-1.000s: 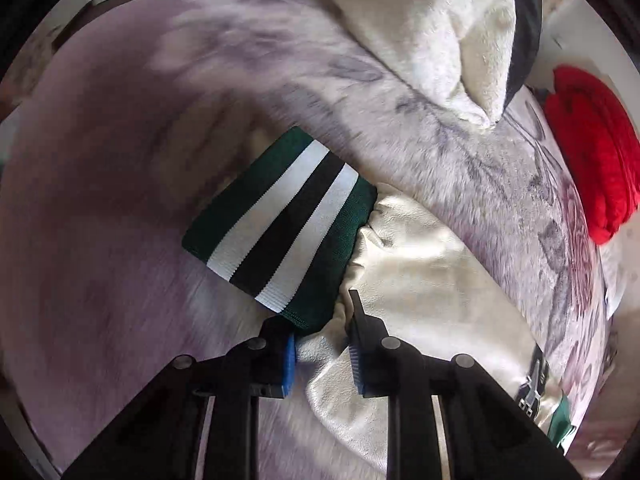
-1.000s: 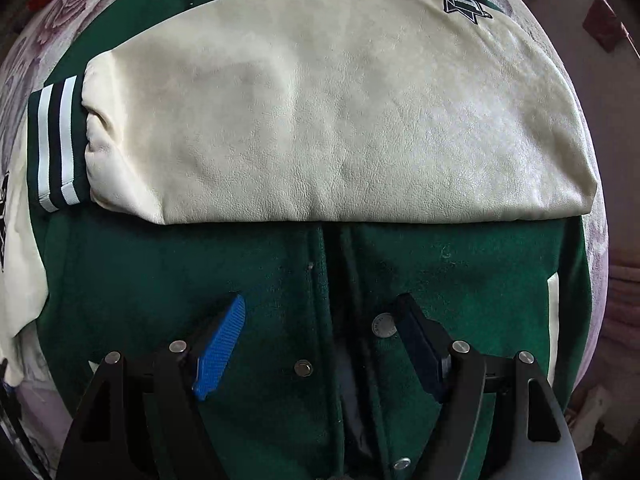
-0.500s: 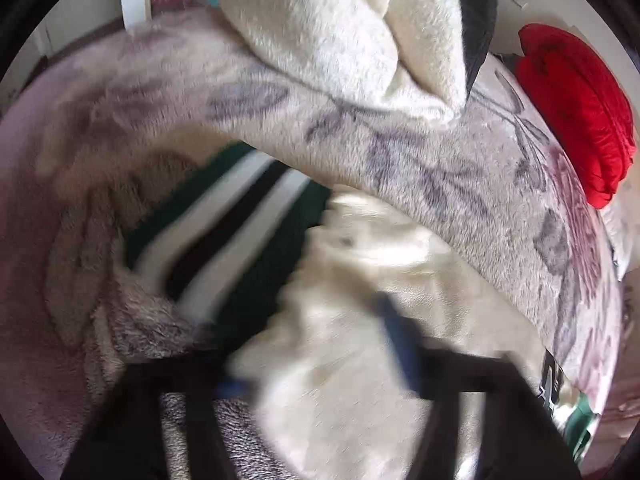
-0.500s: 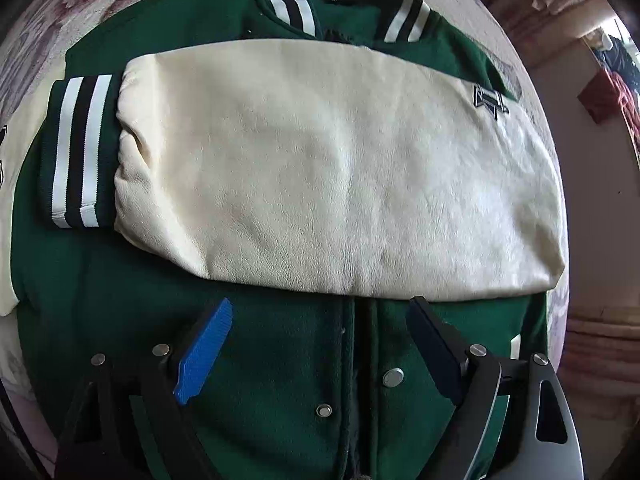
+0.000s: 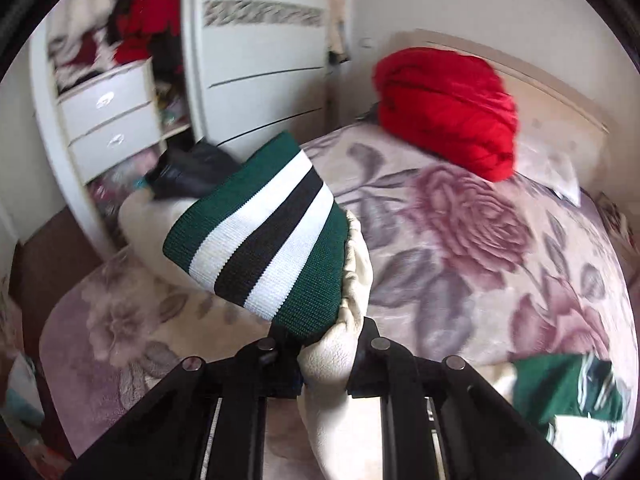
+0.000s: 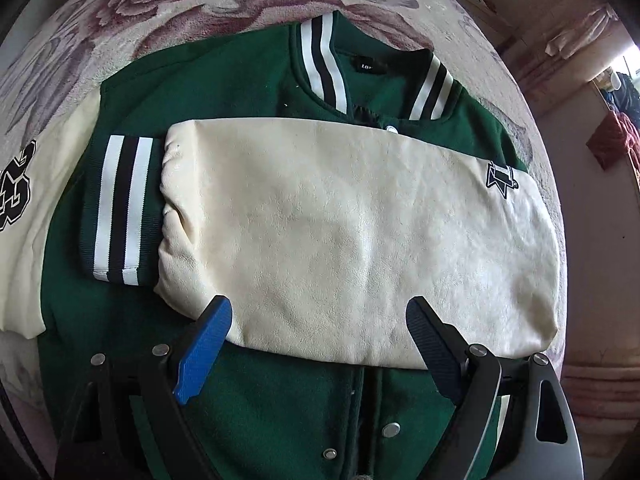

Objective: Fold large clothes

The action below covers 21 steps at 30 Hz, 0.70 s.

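Observation:
A green varsity jacket [image 6: 208, 96] with cream sleeves lies front up on the bed. One cream sleeve [image 6: 352, 232] is folded across its chest, its striped cuff [image 6: 120, 208] pointing left. My right gripper [image 6: 320, 332] is open and empty, hovering above that sleeve's lower edge. My left gripper [image 5: 326, 364] is shut on the other cream sleeve [image 5: 332, 360] just behind its green, white and black striped cuff [image 5: 260, 236], holding it lifted above the bed. Part of the jacket body [image 5: 568, 388] shows at the lower right of the left wrist view.
The bed carries a mauve floral blanket [image 5: 460, 240]. A red bundle [image 5: 448, 108] lies by the headboard, a cream and black garment [image 5: 176, 188] at the bed edge. A white wardrobe with drawers [image 5: 116, 120] stands beyond.
My left gripper closed on the sleeve by its cuff and lifted it off the blanket, tilting upward. My right gripper drew back and up from the jacket front, staying open.

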{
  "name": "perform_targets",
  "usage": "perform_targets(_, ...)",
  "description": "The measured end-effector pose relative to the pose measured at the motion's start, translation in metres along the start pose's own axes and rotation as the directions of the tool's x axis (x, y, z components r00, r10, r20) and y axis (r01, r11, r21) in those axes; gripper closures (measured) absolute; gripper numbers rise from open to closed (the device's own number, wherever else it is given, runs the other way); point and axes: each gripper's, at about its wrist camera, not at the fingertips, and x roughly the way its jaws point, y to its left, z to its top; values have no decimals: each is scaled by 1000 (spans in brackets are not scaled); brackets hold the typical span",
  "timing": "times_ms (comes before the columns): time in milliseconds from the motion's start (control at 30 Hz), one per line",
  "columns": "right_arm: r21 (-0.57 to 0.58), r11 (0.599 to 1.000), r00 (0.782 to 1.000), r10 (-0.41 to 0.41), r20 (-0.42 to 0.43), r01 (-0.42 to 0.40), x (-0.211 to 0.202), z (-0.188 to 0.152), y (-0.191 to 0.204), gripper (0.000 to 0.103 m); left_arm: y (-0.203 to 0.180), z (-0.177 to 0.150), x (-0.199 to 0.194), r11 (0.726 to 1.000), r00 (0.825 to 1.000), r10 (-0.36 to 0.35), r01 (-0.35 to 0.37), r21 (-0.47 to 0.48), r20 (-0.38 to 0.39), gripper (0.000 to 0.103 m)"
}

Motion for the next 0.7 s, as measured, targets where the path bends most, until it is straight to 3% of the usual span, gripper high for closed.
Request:
perform_targets(33, 9, 1000, 1000, 20, -3, -20, -3, -4, -8, 13, -23, 1, -14, 999, 1000, -24, 24, 39, 4, 92)
perform_targets(67, 19, 999, 999, 31, -12, -31, 18, 39, -18, 13, -47, 1, -26, 996, 998, -59, 59, 71, -4, 92)
perform_targets(100, 47, 997, 998, 55, -23, -54, 16, 35, -33, 13, -64, -3, -34, 992, 997, -72, 73, 99, -10, 93)
perform_targets(167, 105, 990, 994, 98, -49, -92, 42, 67, -73, 13, -120, -8, -47, 976, 990, -136, 140, 167, -33, 93)
perform_targets(267, 195, 973, 987, 142, -79, -125, 45, 58, -132, 13, -205, -35, -68, 934, 965, -242, 261, 242, -104, 93)
perform_targets(367, 267, 955, 982, 159, -100, -127, 51, 48, -194, 13, -295, -72, -83, 877, 914, -345, 396, 273, -214, 93)
perform_targets(400, 295, 948, 981, 160, -108, -122, 52, 40, -218, 13, -332, -90, -88, 847, 885, -383, 451, 281, -264, 93)
perform_targets(567, 410, 908, 978, 155, -141, -85, 71, 18, -321, 13, -454, -169, -97, 737, 786, -450, 595, 321, -424, 93)
perform_targets(700, 485, 872, 971, 165, -173, -62, 88, -9, -390, 13, -514, -215, -92, 697, 751, -399, 621, 358, -526, 93)
